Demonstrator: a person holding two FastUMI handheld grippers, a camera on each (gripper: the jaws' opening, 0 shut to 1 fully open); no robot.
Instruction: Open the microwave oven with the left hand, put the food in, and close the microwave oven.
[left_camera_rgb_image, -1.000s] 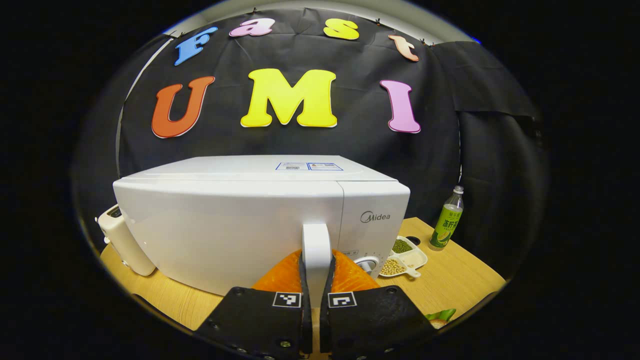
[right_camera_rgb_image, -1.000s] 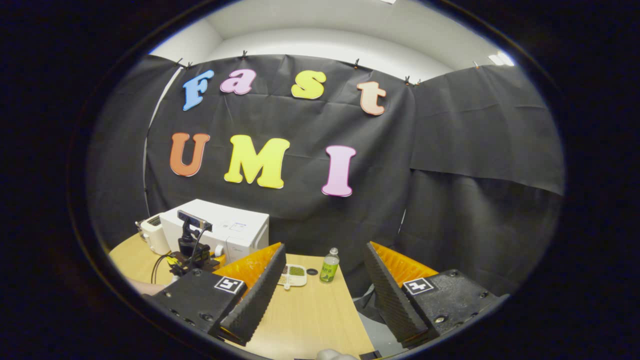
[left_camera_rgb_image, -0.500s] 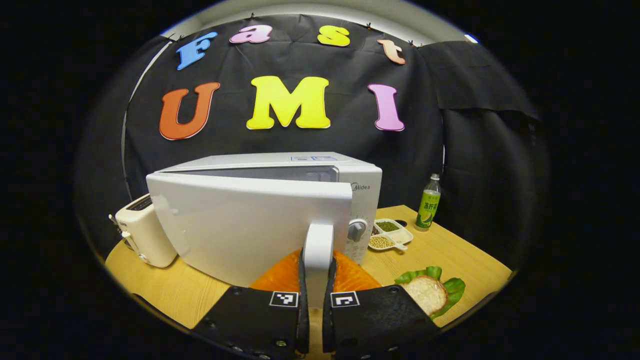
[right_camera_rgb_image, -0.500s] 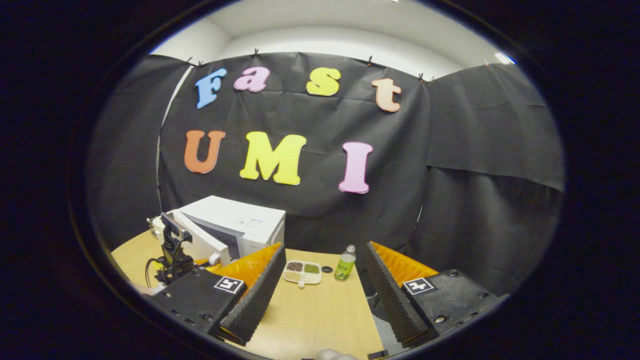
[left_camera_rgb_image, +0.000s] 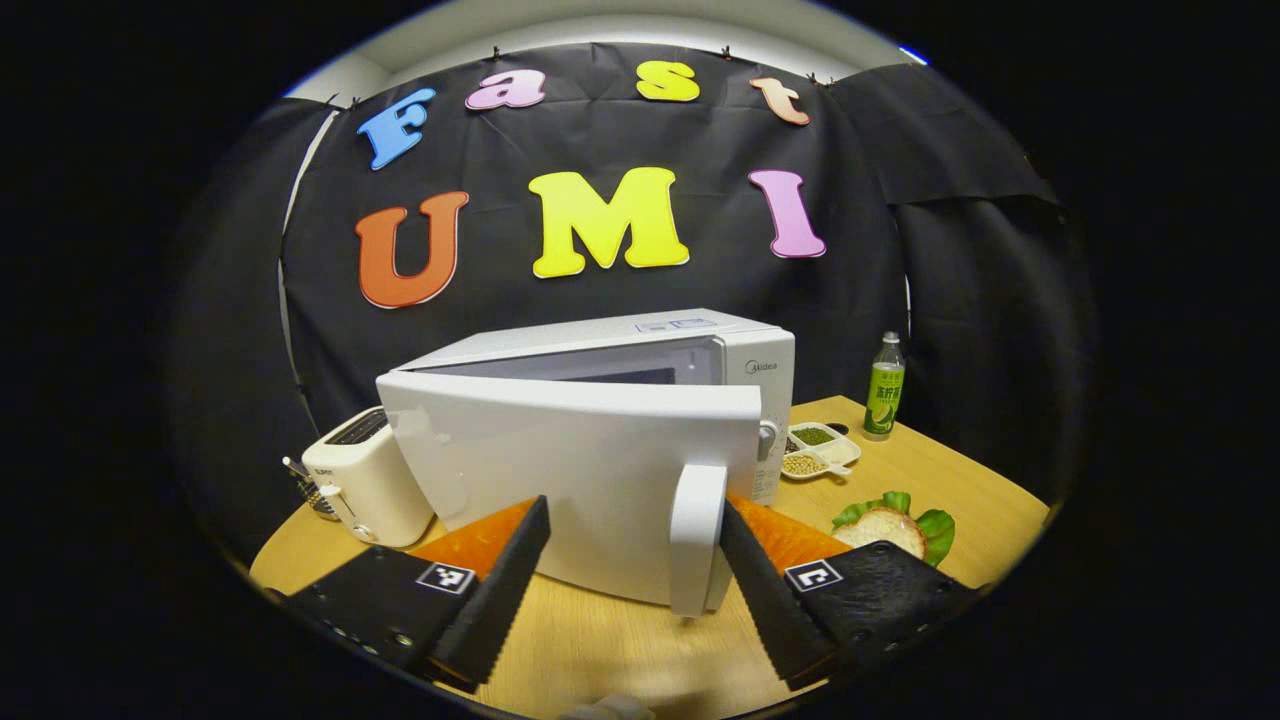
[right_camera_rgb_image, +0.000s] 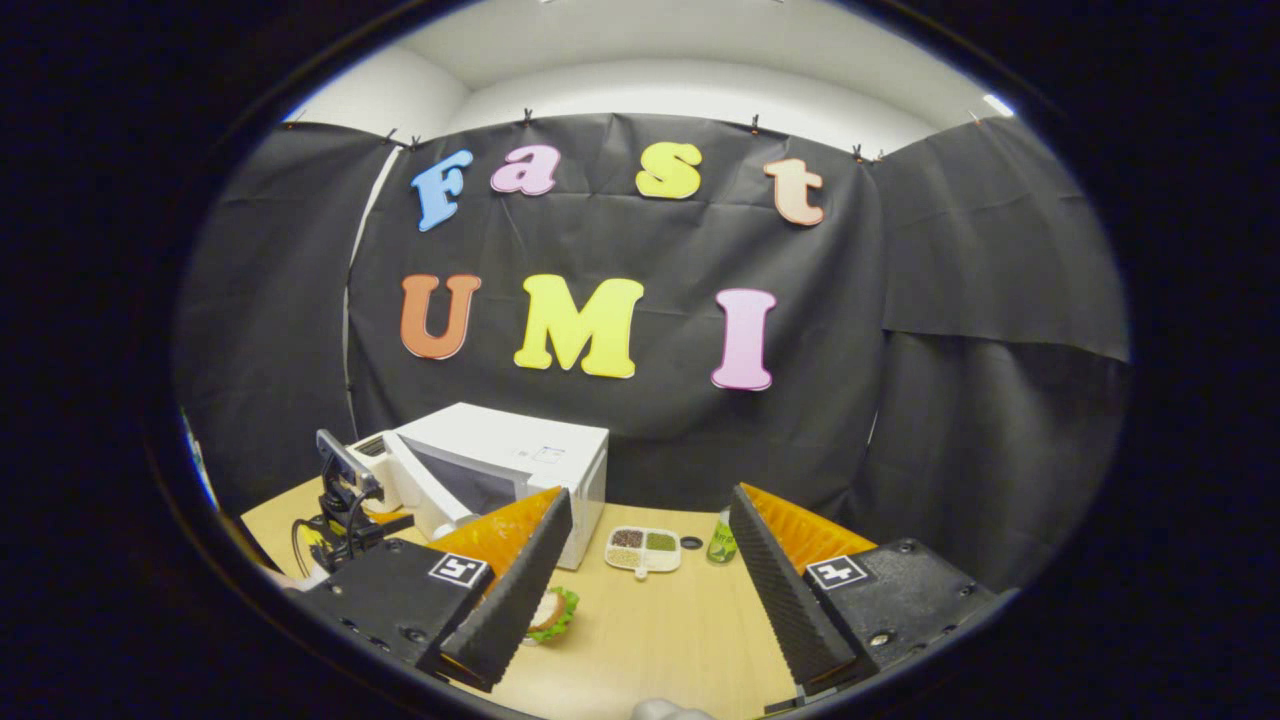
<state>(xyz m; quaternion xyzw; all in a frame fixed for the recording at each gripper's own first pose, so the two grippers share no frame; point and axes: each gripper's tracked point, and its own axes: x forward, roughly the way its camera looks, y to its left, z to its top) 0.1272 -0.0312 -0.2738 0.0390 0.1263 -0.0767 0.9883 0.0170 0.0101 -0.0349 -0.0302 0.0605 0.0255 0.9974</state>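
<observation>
White door: the microwave oven (left_camera_rgb_image: 640, 400) stands at frame centre in the left gripper view, its door (left_camera_rgb_image: 570, 480) swung partly out with a dark gap showing along the top edge; the handle (left_camera_rgb_image: 695, 535) hangs at the door's lower right.
Left gripper (left_camera_rgb_image: 632, 590): fingers spread wide, nothing held; the handle sits between them, close to the finger on the frame's right, and no pinch on it is visible.
Right gripper (right_camera_rgb_image: 645, 575): fingers wide apart and empty, low in the right gripper view above the worktop (right_camera_rgb_image: 660, 630).
Food: the bread on lettuce (left_camera_rgb_image: 890, 525) lies on the worktop at lower right of the left gripper view, in front of the oven's control side; in the right gripper view it peeks out beside the finger on the frame's left (right_camera_rgb_image: 550, 612).
Step in hand: opening, by my reading about half done.
Doing it well: push or hook the door's free edge along its arc until the cavity is fully clear, keeping the fingers out of the hinge-side sweep.
Watch for: the toaster (left_camera_rgb_image: 365, 480) near the hinge side, which the swinging door may meet.
Nearby: a divided dish (left_camera_rgb_image: 820, 450) and a bottle (left_camera_rgb_image: 884, 385) stand at right, well apart from the door.
</observation>
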